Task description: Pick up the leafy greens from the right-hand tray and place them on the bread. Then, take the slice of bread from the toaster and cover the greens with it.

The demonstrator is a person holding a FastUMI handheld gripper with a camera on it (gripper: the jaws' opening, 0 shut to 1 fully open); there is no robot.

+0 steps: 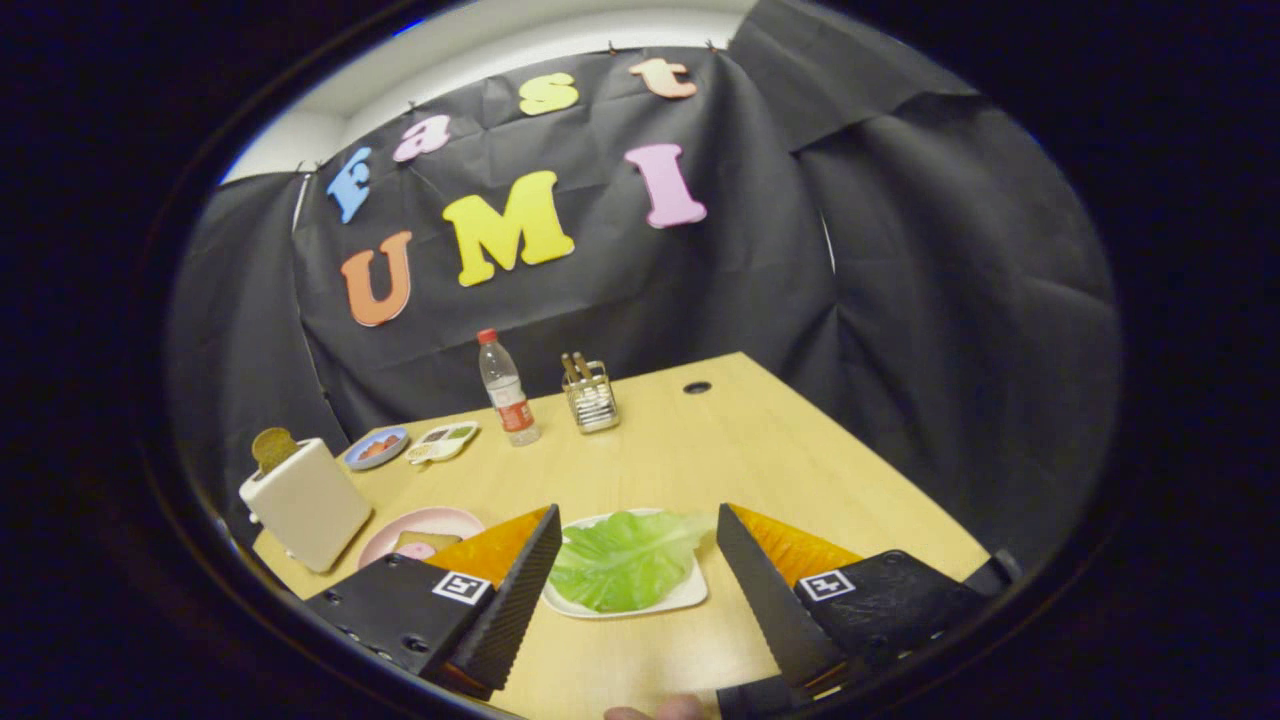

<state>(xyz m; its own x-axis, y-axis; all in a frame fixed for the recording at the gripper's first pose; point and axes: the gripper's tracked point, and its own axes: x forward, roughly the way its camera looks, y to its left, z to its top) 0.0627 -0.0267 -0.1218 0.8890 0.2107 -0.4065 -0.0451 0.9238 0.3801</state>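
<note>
My gripper (632, 560) hangs above the near edge of the table (700, 450), and my jaws are spread wide with nothing pinched between them. A fingertip (655, 710) of the person holding me peeks in at the very bottom, nearer than my fingers. Between my two fingers, just ahead of their tips, the leafy greens (620, 560) lie on a white tray (680, 598), which sits close to the table's near edge. Past my left finger stands a pink plate (425, 525) holding a slice of bread (425, 542), partly hidden behind that finger. Just left of the plate, at the table's left edge, the toaster (305, 503) stands with a browned slice (272, 448) poking from its top. Farther back along the far edge come a blue dish (376, 447), a small divided dish (442, 441), a water bottle (507, 388) standing upright, and a wire rack (591, 396).
</note>
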